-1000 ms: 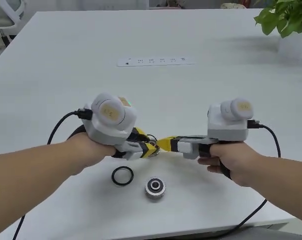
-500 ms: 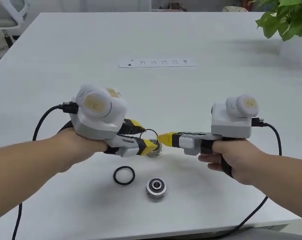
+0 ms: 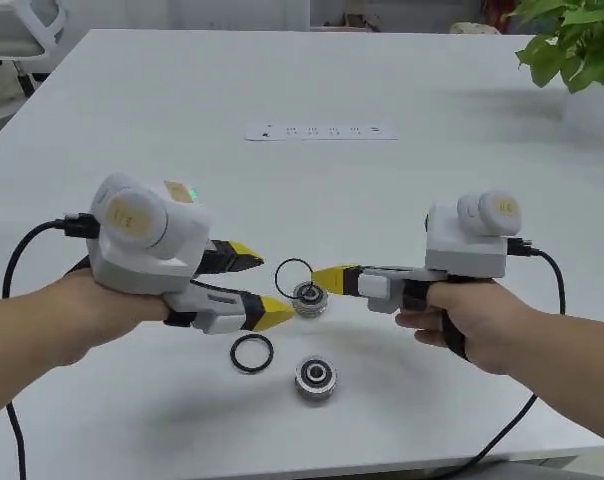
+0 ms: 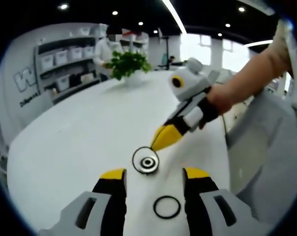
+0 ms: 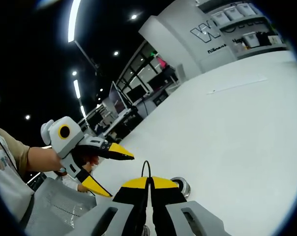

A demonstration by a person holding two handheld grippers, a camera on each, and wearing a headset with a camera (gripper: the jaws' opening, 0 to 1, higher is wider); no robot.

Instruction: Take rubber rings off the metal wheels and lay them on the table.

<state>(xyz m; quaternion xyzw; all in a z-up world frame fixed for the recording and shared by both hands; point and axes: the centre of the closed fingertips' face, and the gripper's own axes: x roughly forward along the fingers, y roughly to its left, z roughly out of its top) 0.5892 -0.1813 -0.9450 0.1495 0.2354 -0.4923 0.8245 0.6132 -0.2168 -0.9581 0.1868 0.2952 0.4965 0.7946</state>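
Observation:
My right gripper (image 3: 322,280) is shut on a thin black rubber ring (image 3: 293,274), which stands upright just above a metal wheel (image 3: 308,298) lying on the white table (image 3: 382,200). In the right gripper view the ring (image 5: 146,169) sticks up from between the shut jaws of the right gripper (image 5: 148,184), with the wheel (image 5: 181,186) just beyond. My left gripper (image 3: 262,284) stands open to the left of that wheel, apart from it. In the left gripper view the wheel (image 4: 146,162) lies ahead of the open left gripper (image 4: 155,174). A loose ring (image 3: 251,352) and a second wheel (image 3: 315,375) lie nearer me.
A white power strip (image 3: 322,131) lies flat at the middle of the table. A green plant (image 3: 572,40) stands at the far right corner. Black cables (image 3: 27,250) trail from both grippers toward the near edge. A person stands by shelves in the left gripper view.
My left gripper has opened and drawn back to the left, off the wheel. The ring now stands free of the wheel in the right gripper's jaws.

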